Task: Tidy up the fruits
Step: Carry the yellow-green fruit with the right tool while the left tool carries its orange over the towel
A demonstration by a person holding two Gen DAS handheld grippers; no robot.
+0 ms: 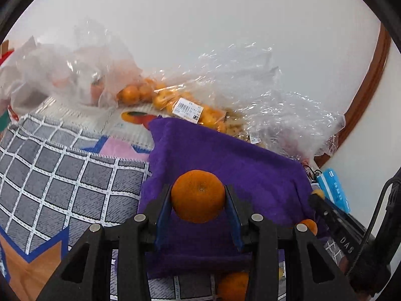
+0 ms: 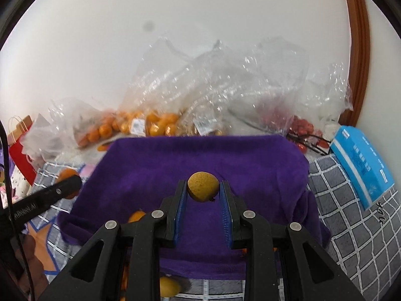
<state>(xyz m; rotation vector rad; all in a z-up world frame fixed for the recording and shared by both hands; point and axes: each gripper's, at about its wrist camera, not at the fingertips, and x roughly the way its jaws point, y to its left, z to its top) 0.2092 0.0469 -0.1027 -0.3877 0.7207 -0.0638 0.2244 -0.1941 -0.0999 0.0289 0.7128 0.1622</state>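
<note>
A: Where is the fruit?
B: The left gripper [image 1: 198, 195] pinches a mandarin [image 1: 198, 196] between its blue pads, over the near part of the purple towel [image 1: 225, 155]. The right gripper [image 2: 203, 188] pinches a small yellow-brown fruit [image 2: 202, 186], also over the purple towel [image 2: 200, 155].

A: And beyond the towel?
B: Along its far edge lie crumpled clear plastic bags [image 2: 213, 80]. One bag of small oranges [image 1: 155, 97] carries a white price label; it sits at the towel's far left corner. Red fruits [image 2: 304, 128] show at the far right corner.

A: What is beside the towel?
B: A blue box [image 2: 363, 165] lies to its right on the grey checked cloth [image 2: 351, 213]. To its left stands a red paper bag [image 2: 21, 148]. More oranges [image 1: 233, 286] lie at the towel's near edge, partly hidden by the gripper.
</note>
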